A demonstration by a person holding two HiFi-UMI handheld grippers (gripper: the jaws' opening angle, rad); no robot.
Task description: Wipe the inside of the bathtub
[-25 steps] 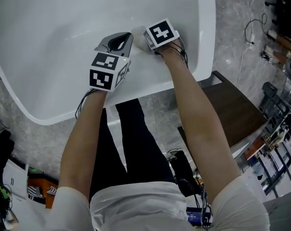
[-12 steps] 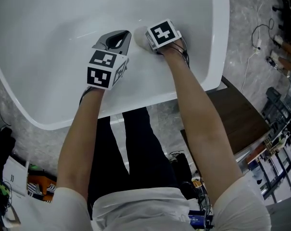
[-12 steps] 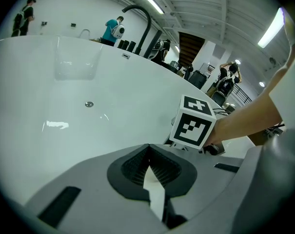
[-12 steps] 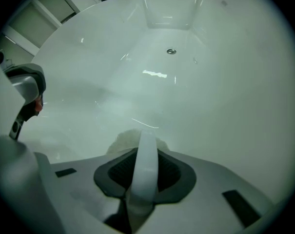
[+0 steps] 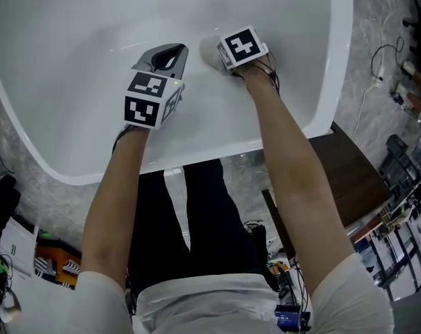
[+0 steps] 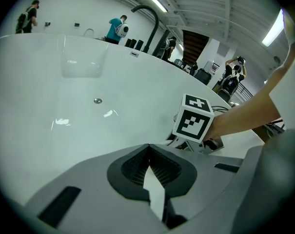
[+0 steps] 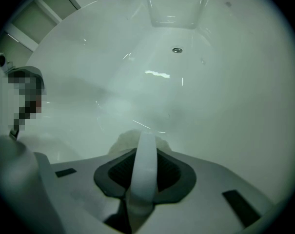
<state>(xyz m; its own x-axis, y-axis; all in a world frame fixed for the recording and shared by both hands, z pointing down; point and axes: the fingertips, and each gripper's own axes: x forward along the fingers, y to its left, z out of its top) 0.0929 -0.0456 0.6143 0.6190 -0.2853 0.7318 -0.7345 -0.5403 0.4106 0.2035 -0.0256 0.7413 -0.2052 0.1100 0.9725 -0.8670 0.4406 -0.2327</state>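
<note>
The white bathtub (image 5: 71, 33) fills the space ahead, and both arms reach over its near rim so the tools can work the inner wall. The right gripper (image 7: 146, 149) has its jaws clamped on a white cloth (image 7: 122, 141). The cloth's bunched end looks pressed to the sloping wall, well short of the drain (image 7: 177, 50), apparently mid-wipe. The left gripper (image 6: 148, 146) hangs just beside the right one, jaws closed tip to tip with nothing held, probably just keeping clear. Compared with a second ago, both grippers sit further in from the rim.
</note>
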